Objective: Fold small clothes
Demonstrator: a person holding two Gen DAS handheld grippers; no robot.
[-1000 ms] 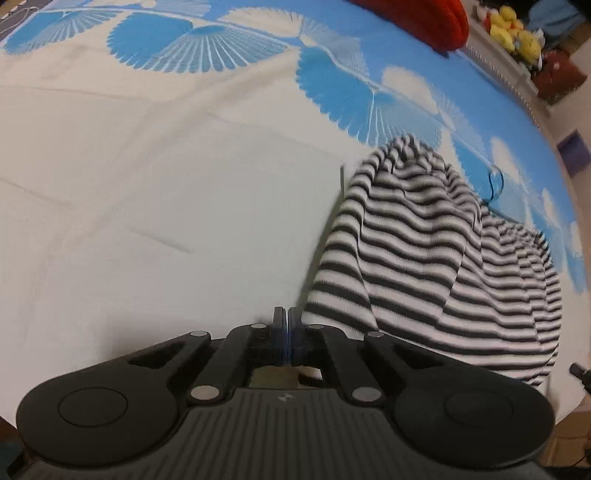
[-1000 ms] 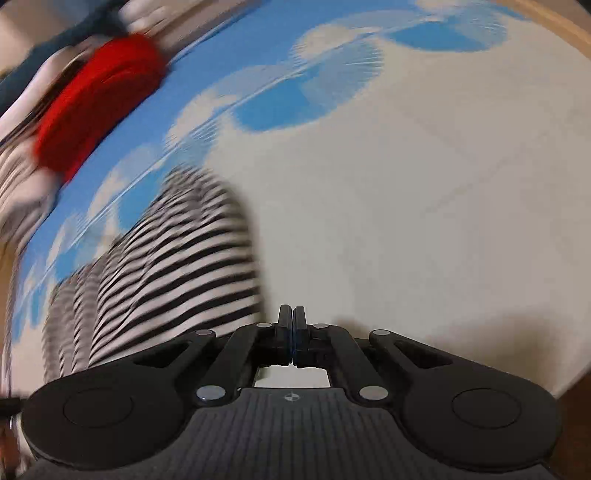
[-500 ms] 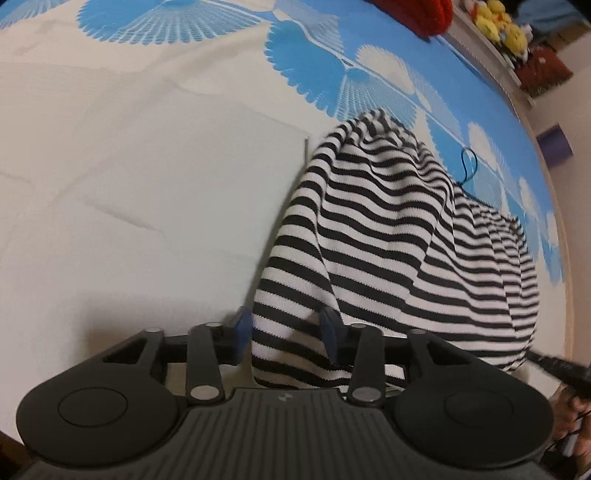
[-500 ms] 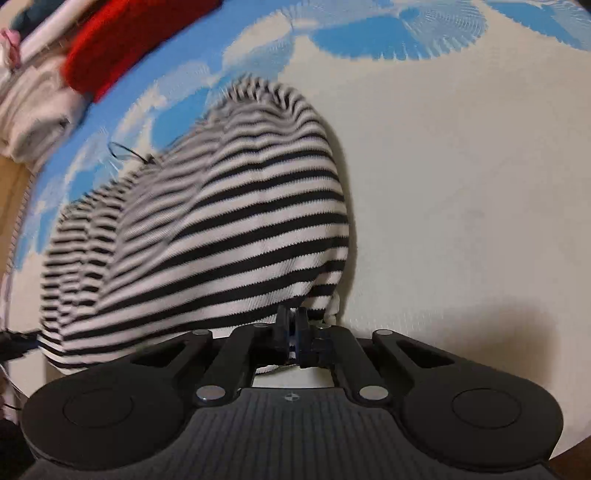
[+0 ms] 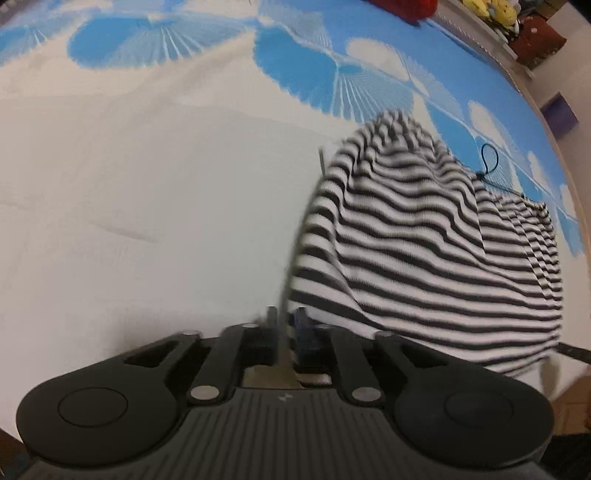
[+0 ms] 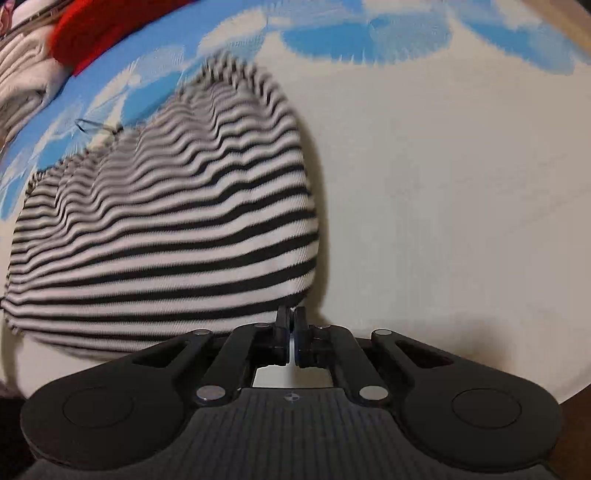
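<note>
A black-and-white striped garment (image 5: 424, 236) lies on the cream and blue patterned bed cover, lifted at its near edge. It also shows in the right wrist view (image 6: 166, 229). My left gripper (image 5: 286, 325) is shut on the garment's near left hem corner. My right gripper (image 6: 291, 325) is shut on the garment's near right hem corner. A thin dark cord loop (image 5: 489, 162) sits at the garment's far end. The frames are motion-blurred.
A red knitted item (image 6: 107, 33) and folded pale clothes (image 6: 22, 88) lie at the far left in the right wrist view. Yellow plush toys (image 5: 491, 11) sit on a shelf beyond the bed. The bed edge runs along the right in the left wrist view.
My left gripper opened over the garment's hem, then closed on it. My right gripper swung onto the garment's near right corner and now grips it. The fabric has risen.
</note>
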